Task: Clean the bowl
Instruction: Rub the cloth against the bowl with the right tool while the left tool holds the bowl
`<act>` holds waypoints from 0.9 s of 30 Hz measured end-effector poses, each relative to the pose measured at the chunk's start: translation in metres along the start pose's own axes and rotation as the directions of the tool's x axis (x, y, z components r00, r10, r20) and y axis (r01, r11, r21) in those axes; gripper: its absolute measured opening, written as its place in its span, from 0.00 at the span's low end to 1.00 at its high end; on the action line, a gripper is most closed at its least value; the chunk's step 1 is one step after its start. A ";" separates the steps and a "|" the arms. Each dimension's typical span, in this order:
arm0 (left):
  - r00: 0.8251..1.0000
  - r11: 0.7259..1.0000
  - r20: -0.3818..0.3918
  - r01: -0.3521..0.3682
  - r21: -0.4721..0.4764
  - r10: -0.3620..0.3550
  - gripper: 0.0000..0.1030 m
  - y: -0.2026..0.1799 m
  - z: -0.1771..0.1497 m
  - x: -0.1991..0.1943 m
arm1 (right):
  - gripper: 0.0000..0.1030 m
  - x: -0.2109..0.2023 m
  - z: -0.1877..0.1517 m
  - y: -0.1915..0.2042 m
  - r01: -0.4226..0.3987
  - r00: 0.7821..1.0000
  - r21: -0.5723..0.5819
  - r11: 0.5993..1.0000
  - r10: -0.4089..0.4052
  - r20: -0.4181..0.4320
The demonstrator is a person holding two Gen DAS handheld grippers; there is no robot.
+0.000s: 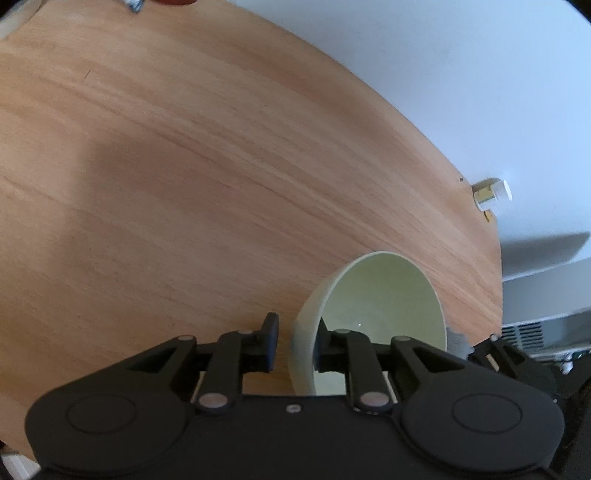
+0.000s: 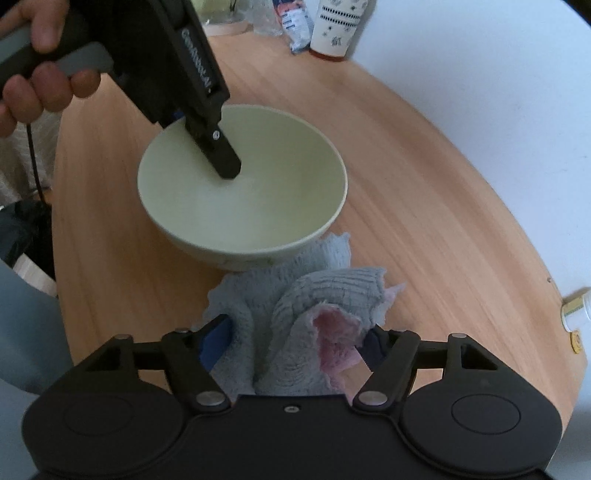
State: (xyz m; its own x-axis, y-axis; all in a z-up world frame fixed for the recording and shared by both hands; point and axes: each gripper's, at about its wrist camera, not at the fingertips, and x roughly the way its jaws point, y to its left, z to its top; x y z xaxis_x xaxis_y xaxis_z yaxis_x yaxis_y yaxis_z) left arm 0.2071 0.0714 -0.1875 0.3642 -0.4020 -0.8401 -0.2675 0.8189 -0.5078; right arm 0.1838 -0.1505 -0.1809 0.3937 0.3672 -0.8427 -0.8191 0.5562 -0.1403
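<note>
A pale green bowl (image 1: 384,295) (image 2: 258,206) sits upright on the round wooden table (image 1: 184,166). My left gripper (image 1: 297,341) straddles the bowl's near rim, one finger outside and one inside. A strip of table shows between the outer pad and the wall, so it stands open. From the right wrist view its inner finger (image 2: 227,162) reaches down into the bowl. A grey-blue cloth (image 2: 295,306) with a pink patch lies bunched against the bowl's near side. My right gripper (image 2: 295,343) stands open around the cloth, its blue pad face still showing.
A small white-capped bottle (image 1: 493,194) (image 2: 574,308) lies at the table's right edge. A patterned cup (image 2: 338,26) and plastic packets (image 2: 295,22) stand at the far side. A person's hand (image 2: 37,85) holds the left gripper's handle. The table edge curves close on the right.
</note>
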 end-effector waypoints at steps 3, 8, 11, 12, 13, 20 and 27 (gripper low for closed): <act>1.000 1.000 0.003 -0.016 0.009 0.016 0.24 -0.003 -0.001 -0.001 | 0.53 0.001 0.005 -0.005 -0.045 0.999 0.029 0.999 0.046 -0.021; 0.999 0.998 0.010 -0.047 0.052 0.046 0.42 -0.010 -0.004 -0.004 | 0.33 0.002 0.004 -0.015 -0.072 0.997 0.102 0.992 0.076 -0.033; 0.994 0.991 0.026 -0.105 0.078 0.103 0.49 -0.016 -0.006 -0.004 | 0.27 0.000 0.002 -0.019 -0.074 0.997 0.142 0.987 0.078 -0.027; 0.990 0.986 0.033 -0.140 0.090 0.137 0.50 -0.018 -0.007 -0.004 | 0.26 -0.001 0.002 -0.021 -0.077 0.996 0.156 0.985 0.082 -0.025; 0.990 0.985 0.036 -0.141 0.103 0.138 0.50 -0.019 -0.008 -0.003 | 0.26 -0.004 0.000 -0.025 -0.082 0.996 0.196 0.977 0.087 -0.018; 0.987 0.974 0.025 -0.162 0.159 0.160 0.60 -0.030 -0.015 0.006 | 0.25 -0.023 -0.011 -0.045 -0.118 0.993 0.385 0.916 0.104 0.055; 0.988 0.971 0.019 -0.155 0.185 0.154 0.35 -0.030 -0.015 0.009 | 0.25 -0.028 -0.027 -0.067 -0.155 0.987 0.537 0.829 0.110 0.114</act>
State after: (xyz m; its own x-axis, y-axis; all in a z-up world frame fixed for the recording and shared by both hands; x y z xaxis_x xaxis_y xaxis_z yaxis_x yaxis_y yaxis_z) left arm 0.2049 0.0367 -0.1826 0.3351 -0.2631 -0.9047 -0.1515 0.9327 -0.3273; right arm 0.2162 -0.2180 -0.1621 0.3462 0.5089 -0.7881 -0.5158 0.8050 0.2932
